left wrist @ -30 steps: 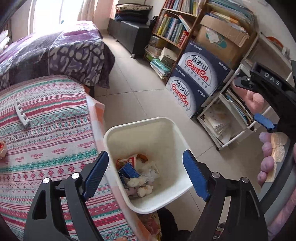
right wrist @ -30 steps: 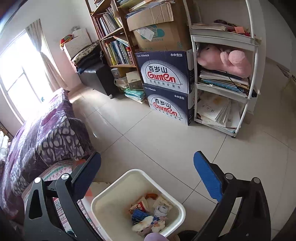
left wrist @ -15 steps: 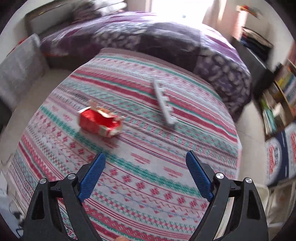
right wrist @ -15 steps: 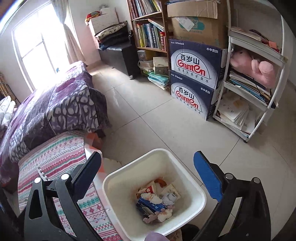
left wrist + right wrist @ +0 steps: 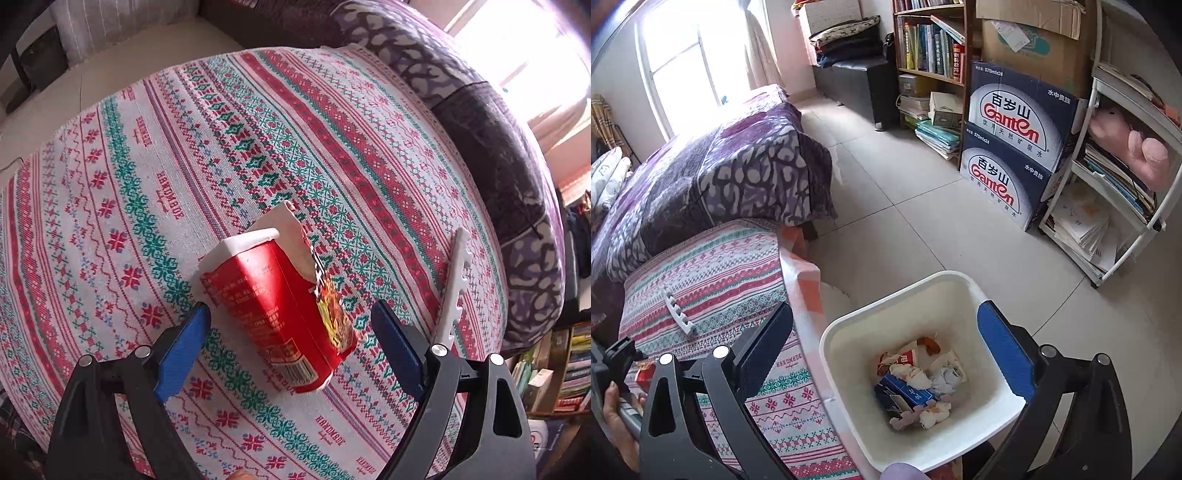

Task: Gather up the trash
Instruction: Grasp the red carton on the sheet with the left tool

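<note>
A crushed red paper cup with a white rim lies on its side on the patterned tablecloth. My left gripper is open just above it, the cup's base between the blue pads, not touching. My right gripper is open and empty over a white bin that stands on the floor by the table edge. The bin holds crumpled tissues and a blue carton. A bit of the red cup and the left gripper's handle show at the left edge of the right wrist view.
A white comb-like plastic strip lies on the cloth right of the cup; it also shows in the right wrist view. A purple-covered bed stands beyond the table. Water boxes, bookshelves and a white rack line the far side.
My left gripper swung from the bin across the table and came down close over the red cup. My right gripper stayed open over the bin, shifting slightly.
</note>
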